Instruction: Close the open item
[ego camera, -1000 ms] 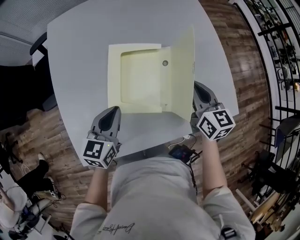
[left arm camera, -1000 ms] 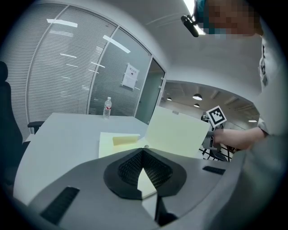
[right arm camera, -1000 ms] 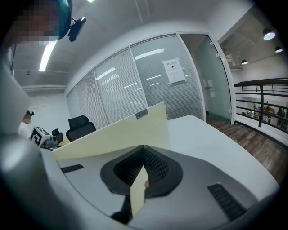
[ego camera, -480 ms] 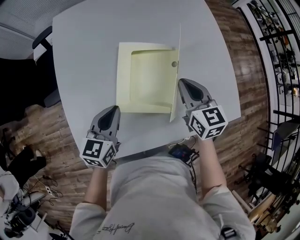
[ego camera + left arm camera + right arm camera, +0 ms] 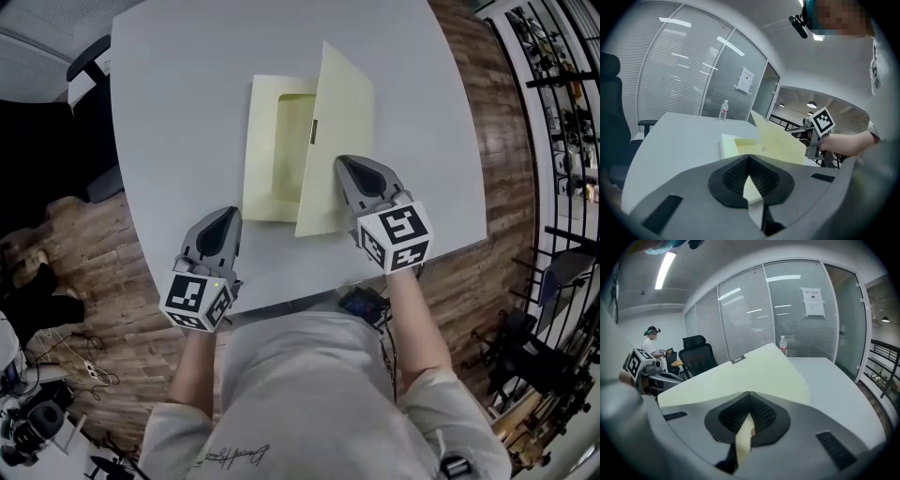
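Tips cover [image 5: 337, 131] farther, past upright, over folder base [image 5: 272, 155]; pinches its edge in right claw [image 5: 349, 167]; holds left claw [image 5: 225, 219] closed, empty; nears closure.

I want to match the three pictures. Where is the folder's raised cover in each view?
Head view: cover at centre, tilted over the folder, its near edge in the jaws of the right gripper.
Left gripper view: right of centre, slanting up.
Right gripper view: centre, clamped in the jaws.
Shared landmark: the grey table beneath it.
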Motion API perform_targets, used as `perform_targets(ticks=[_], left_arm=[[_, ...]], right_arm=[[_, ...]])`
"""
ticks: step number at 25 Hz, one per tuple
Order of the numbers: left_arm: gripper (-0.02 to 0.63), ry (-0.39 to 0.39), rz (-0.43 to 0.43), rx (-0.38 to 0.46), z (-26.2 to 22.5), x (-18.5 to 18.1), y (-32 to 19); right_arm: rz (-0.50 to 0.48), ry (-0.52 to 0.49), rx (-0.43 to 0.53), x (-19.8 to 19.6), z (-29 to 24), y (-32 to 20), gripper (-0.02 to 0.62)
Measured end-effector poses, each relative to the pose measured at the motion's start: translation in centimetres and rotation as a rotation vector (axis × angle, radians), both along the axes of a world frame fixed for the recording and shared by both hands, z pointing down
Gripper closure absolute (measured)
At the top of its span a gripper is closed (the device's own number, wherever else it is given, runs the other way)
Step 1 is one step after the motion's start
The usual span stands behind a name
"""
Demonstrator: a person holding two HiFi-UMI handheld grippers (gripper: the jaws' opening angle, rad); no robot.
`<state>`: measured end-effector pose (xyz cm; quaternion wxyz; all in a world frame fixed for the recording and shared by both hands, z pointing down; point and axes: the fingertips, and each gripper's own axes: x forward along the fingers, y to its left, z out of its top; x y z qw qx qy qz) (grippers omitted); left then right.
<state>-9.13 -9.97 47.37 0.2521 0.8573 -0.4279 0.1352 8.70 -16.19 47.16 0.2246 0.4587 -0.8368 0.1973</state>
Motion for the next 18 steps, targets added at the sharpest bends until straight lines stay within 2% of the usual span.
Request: perform_targets(ticks=[10,14,18], left_arm=[[0.597,-0.033,-0.051,-0.042,4.4,-1.8,-0.6],[0.597,-0.051,-0.041,-0.032,5.4,-1.6,-0.8],[0.597,-0.049,0.008,-0.022,6.2,-0.2,-0.8]], right_arm=[[-0.05,0.054,-0.039,-2.5,1.9,-0.7,0.581],[-0.058,0.061,-0.056,-3.2,2.6,-0.6,0.581],[-0.068,0.074,-0.067,-3.7,3.3,-0.6,0.581]])
